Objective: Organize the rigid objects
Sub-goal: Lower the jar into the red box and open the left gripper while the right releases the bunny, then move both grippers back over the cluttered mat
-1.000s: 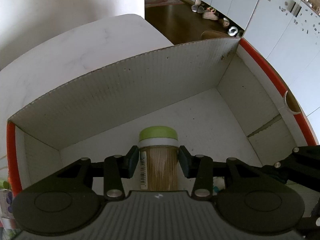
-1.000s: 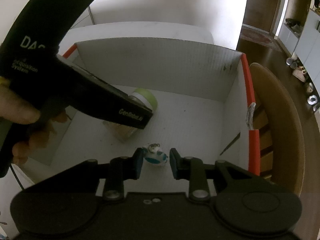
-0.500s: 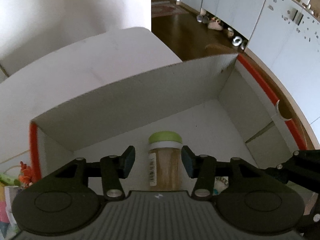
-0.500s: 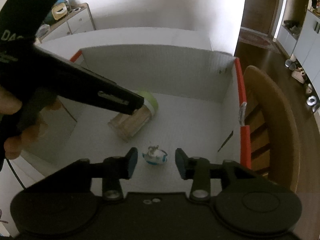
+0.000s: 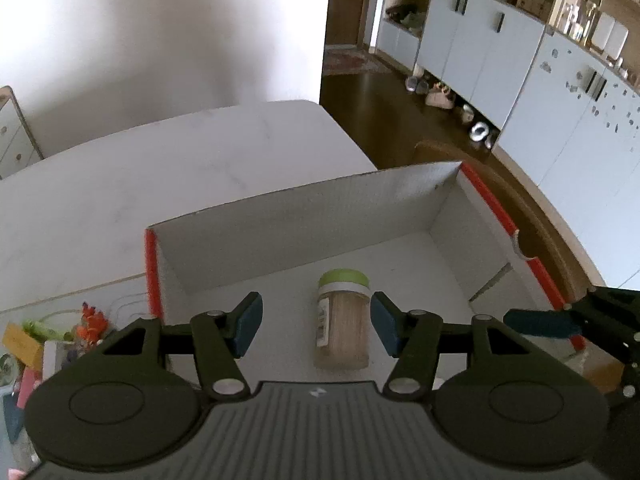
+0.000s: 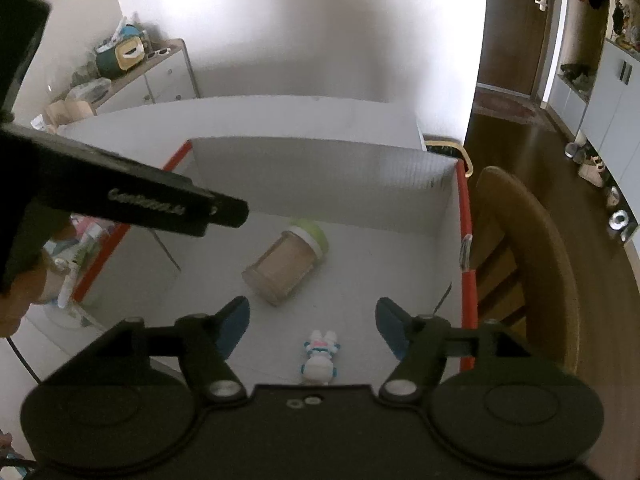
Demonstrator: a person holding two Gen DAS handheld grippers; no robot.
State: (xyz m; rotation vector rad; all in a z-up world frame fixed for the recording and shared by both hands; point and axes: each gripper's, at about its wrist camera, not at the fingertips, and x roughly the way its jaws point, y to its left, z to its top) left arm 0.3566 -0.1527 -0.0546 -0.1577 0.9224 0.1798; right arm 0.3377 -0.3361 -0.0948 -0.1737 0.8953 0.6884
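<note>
- Writing: raised lettering runs along the side of the left gripper (image 6: pixel 224 216) as seen from the right wrist view, too blurred to read. A white label with a barcode runs down the side of the jar (image 5: pixel 342 316); its print is too small to make out.
- Container: one white cardboard box (image 5: pixel 304 216) with red-orange edges sits open-topped on the white surface (image 5: pixel 168 168).
- Contents, counted: two things lie on the box floor. One is the jar, clear-walled, showing a tan filling and capped with a light green lid (image 5: pixel 343 278); it lies on its side, lid toward the far wall. The other is a small white toy figure (image 6: pixel 319 356) with pink and blue marks, lying near the front of the box, apart from the jar.
- Left gripper (image 5: pixel 316 330): its jaws are opening, spread to either side of the jar with clear gaps; the blue pads (image 5: pixel 248 324) touch nothing.
- Right gripper (image 6: pixel 312 326): its jaws are opening too, standing wide with nothing pinched; the toy figure lies below and between them, untouched.
- Outside the box, at its left wall, a cluster of colourful small items (image 5: pixel 60 332) rests on the surface; their number cannot be told.
- One wooden chair (image 6: pixel 528 264) stands just beside the box's right wall.
</note>
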